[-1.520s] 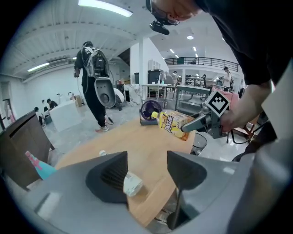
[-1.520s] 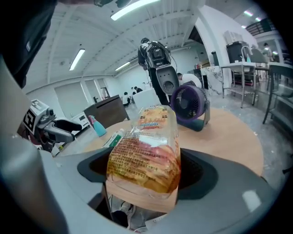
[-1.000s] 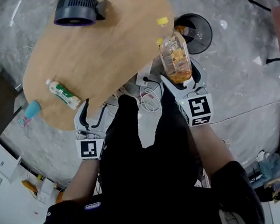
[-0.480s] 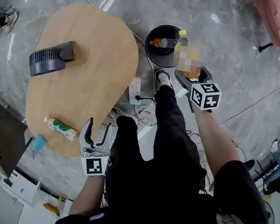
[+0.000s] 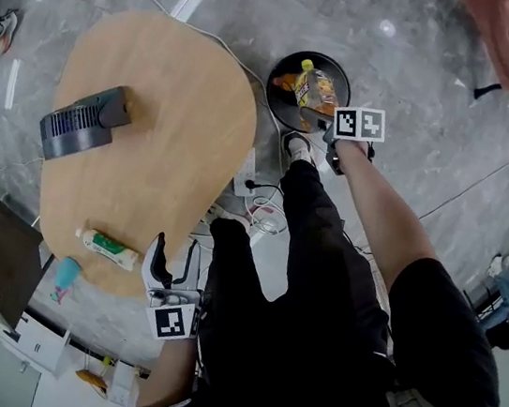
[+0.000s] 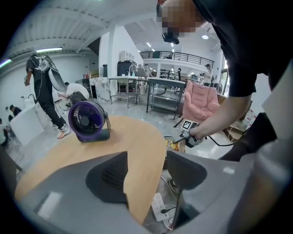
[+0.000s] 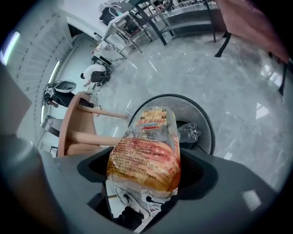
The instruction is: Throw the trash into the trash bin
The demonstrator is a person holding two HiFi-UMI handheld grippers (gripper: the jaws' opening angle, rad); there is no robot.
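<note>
Right gripper (image 7: 145,176) clamps a bottle (image 7: 145,144) in wide-spread jaws, the bin (image 7: 204,119) just beyond its tips. Left gripper (image 6: 146,176) gapes empty, table (image 6: 137,137) edge ahead.

Orange-labelled bottle (image 7: 145,151), black bin (image 7: 206,119), purple fan (image 6: 87,121)

Lab hall: metal workbenches (image 6: 161,89), mezzanine railing (image 6: 183,56)

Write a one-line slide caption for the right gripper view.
Right gripper holding an orange-labelled plastic bottle over the black mesh trash bin on the grey floor.
</note>
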